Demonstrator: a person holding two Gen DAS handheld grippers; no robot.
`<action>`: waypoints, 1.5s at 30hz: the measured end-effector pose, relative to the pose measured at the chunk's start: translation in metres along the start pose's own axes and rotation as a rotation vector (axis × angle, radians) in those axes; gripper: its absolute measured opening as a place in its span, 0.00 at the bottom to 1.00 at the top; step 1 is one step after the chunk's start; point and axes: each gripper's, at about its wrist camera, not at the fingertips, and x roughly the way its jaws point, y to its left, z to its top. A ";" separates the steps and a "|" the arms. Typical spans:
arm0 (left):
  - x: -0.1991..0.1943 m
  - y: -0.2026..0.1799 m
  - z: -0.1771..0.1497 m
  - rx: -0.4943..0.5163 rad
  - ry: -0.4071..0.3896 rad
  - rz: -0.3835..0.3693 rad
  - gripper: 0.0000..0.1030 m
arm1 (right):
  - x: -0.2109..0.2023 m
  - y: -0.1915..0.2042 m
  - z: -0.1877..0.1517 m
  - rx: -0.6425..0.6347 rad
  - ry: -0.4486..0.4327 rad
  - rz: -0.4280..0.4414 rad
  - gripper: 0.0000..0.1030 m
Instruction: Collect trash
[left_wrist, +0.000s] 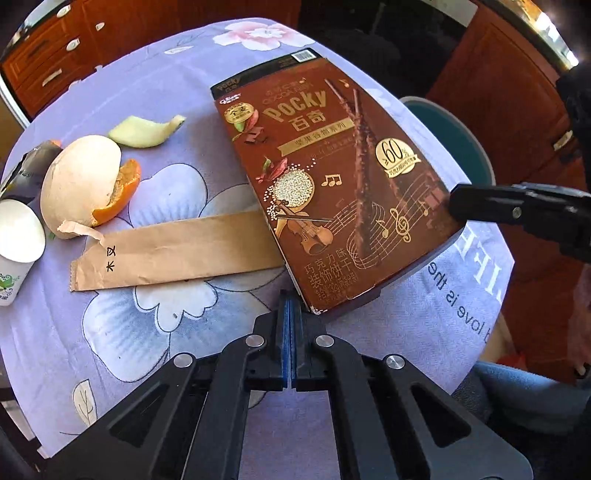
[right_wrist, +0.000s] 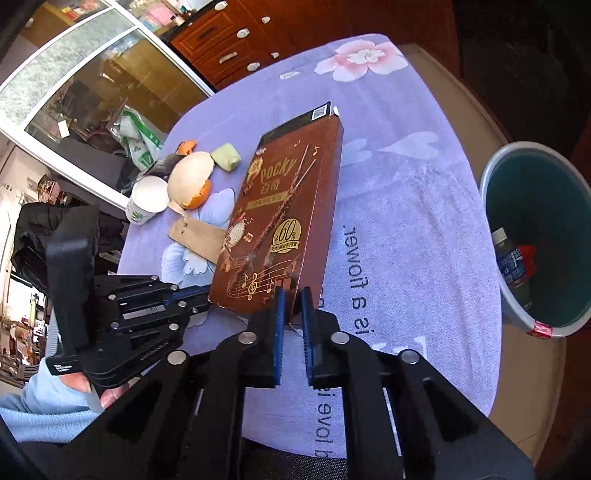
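Observation:
A brown Pocky box (left_wrist: 325, 177) is tilted up off the purple tablecloth; it also shows in the right wrist view (right_wrist: 284, 218). My right gripper (right_wrist: 292, 295) is shut on the box's near corner, and it shows in the left wrist view (left_wrist: 480, 203) at the box's right edge. My left gripper (left_wrist: 290, 299) is shut and empty, just below the box's near corner, and shows in the right wrist view (right_wrist: 199, 295). Orange peel (left_wrist: 85, 181), a green peel piece (left_wrist: 147, 129), a brown paper sleeve (left_wrist: 173, 254) and a white cup (left_wrist: 18, 240) lie on the left.
A grey bin with a teal inside (right_wrist: 535, 236) stands off the table's right edge, holding a bottle (right_wrist: 511, 262) and red scraps. A dark wrapper (left_wrist: 29, 166) lies behind the cup. Wooden drawers (left_wrist: 48, 55) stand beyond the table.

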 end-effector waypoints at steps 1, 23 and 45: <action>-0.002 0.001 -0.001 -0.002 -0.005 -0.004 0.00 | -0.006 0.005 0.002 -0.015 -0.017 -0.006 0.00; -0.036 0.004 -0.027 0.026 -0.095 0.014 0.70 | 0.034 0.003 0.011 -0.003 0.083 -0.012 0.07; 0.006 -0.035 -0.004 0.154 -0.037 -0.010 0.36 | 0.033 -0.024 -0.003 0.078 0.025 0.025 0.59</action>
